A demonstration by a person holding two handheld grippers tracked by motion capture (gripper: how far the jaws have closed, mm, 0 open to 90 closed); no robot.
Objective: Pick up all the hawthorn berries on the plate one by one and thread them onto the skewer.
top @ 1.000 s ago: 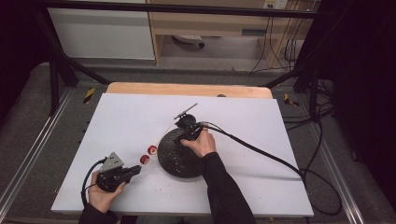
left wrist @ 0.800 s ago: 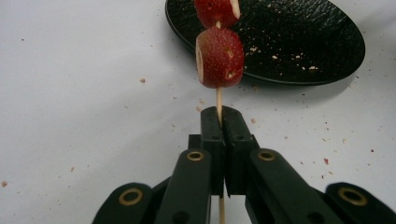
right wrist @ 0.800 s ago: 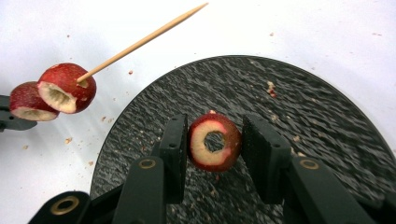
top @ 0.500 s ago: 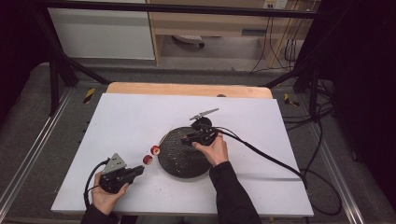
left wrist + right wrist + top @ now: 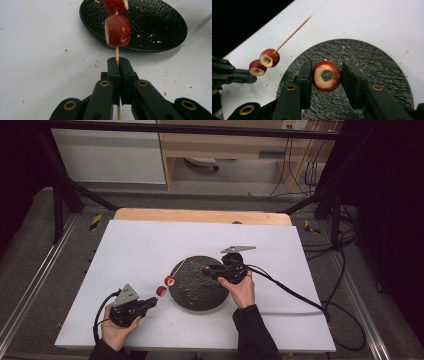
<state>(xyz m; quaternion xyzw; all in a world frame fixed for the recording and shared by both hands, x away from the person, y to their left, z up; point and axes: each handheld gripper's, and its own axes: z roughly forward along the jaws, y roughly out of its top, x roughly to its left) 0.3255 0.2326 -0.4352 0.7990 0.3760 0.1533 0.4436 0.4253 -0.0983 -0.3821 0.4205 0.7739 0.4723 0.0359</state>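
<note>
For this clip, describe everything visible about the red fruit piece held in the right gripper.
The cored red fruit piece is a short round slice with glossy red skin, pale cream flesh on its cut face and a round hole through its middle. It is clamped sideways between the right gripper's two black fingers, cut face toward the camera. It hangs above the round black textured plate, apart from it.

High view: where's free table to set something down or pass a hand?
Free: the white table behind the black plate up to the wooden strip, and the right side beyond the right gripper. Crowded: front left, where the left gripper holds the skewer with two fruit pieces beside the plate.
</note>
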